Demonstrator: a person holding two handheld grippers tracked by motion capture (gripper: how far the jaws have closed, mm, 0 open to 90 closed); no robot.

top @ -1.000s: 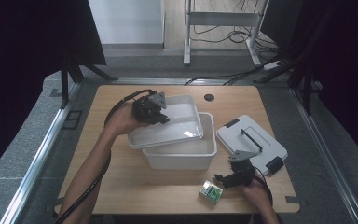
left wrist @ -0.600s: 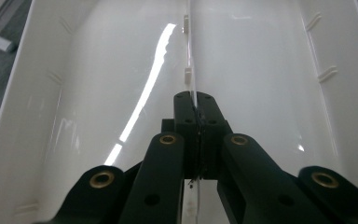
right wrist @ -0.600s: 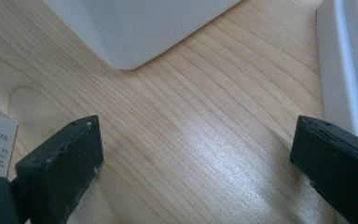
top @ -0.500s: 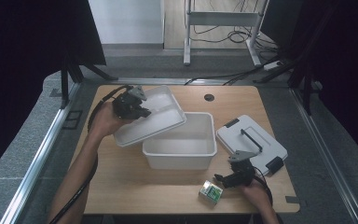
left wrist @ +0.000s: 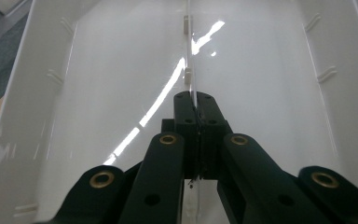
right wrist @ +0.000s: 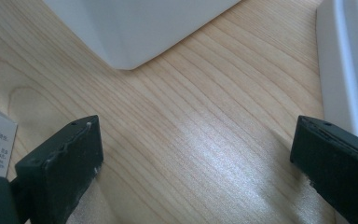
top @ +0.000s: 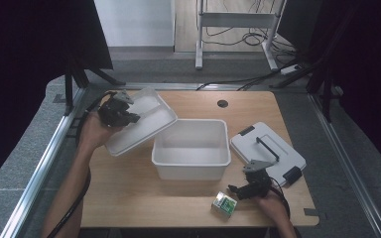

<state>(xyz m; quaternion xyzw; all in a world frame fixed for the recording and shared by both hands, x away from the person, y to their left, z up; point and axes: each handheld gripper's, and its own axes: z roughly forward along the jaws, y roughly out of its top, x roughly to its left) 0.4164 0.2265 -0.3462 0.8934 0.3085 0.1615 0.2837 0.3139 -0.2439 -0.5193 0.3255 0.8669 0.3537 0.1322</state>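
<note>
Left tongs are clenched on the thin central rib of the translucent white plastic lid, held tilted over the wooden counter's left edge, beside the open white plastic tub. Right tongs rest released on the counter beside a small green-and-white carton; its print is illegible.

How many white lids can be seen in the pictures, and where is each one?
2. One white lid is held by the left gripper beyond the open bin's left side. The other lid, with a dark handle, lies flat on the table right of the bin.
</note>
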